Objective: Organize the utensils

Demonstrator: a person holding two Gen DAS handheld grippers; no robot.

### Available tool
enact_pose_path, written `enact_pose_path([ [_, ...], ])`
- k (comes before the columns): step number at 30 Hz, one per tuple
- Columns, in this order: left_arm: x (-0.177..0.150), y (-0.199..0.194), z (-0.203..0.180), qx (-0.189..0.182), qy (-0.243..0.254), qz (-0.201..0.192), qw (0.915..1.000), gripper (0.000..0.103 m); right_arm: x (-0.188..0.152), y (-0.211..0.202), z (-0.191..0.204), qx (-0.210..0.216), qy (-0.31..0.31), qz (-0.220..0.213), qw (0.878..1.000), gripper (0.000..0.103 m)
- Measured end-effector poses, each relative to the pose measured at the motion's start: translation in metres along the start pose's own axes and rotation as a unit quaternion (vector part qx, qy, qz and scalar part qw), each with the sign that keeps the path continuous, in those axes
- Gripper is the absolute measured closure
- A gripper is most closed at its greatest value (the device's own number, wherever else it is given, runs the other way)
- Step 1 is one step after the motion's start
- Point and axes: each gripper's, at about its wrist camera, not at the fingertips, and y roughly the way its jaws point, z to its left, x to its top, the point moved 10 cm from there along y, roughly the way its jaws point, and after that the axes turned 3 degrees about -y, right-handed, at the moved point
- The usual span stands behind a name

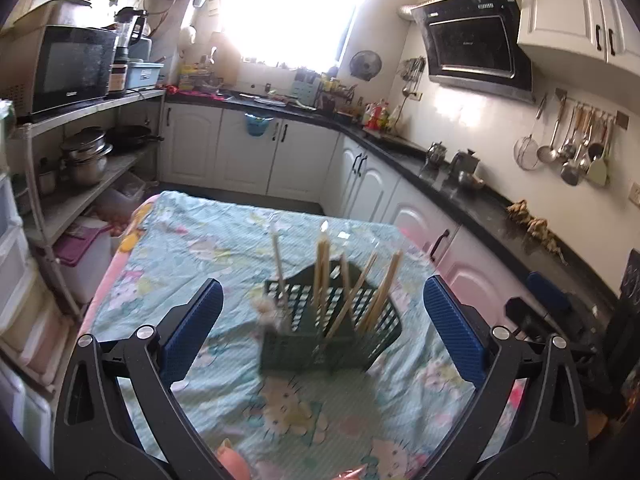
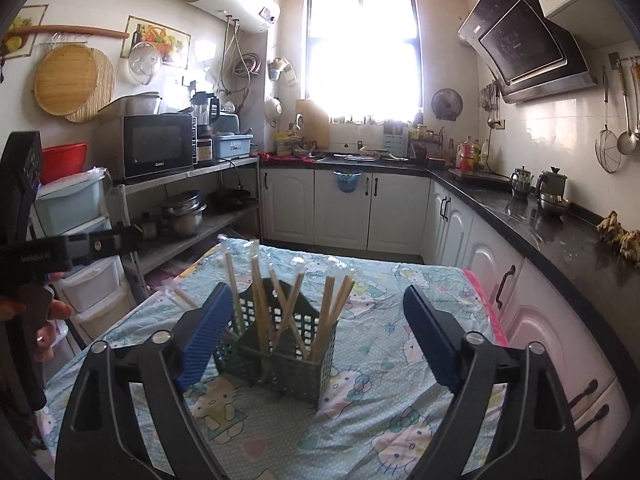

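Chopsticks (image 2: 288, 312) all stand upright in the green holder (image 2: 280, 360), leaning apart against its slotted walls, so I judge the sorting done. My left gripper (image 1: 324, 332): jaws wide apart, empty, holder ahead btwn them w/o contact. Right gripper (image 2: 316, 340): same, holder nearer its left jaw. Holder sits mid-surface on the cloth (image 2: 380, 420).
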Motion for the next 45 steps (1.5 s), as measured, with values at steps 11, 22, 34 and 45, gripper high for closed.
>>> enact_pose_path([
  [11,-0.069,-0.01,0.02,0.032,0.007,0.043,0.9986,0.01,-0.057,-0.019,0.02,0.0,-0.013,0.036,0.999,0.007],
  [22,-0.138,-0.01,0.019,0.051,0.024,0.062,0.9964,0.01,-0.122,-0.02,0.038,-0.011,-0.026,0.079,0.996,0.006],
  [34,-0.158,-0.023,0.013,0.071,0.046,-0.005,0.9964,0.01,-0.15,-0.036,0.031,-0.046,-0.002,0.022,0.999,0.006],
  [45,-0.166,-0.029,0.01,0.074,0.048,-0.064,0.994,0.01,-0.155,-0.06,0.032,-0.073,0.011,-0.062,0.995,0.006],
])
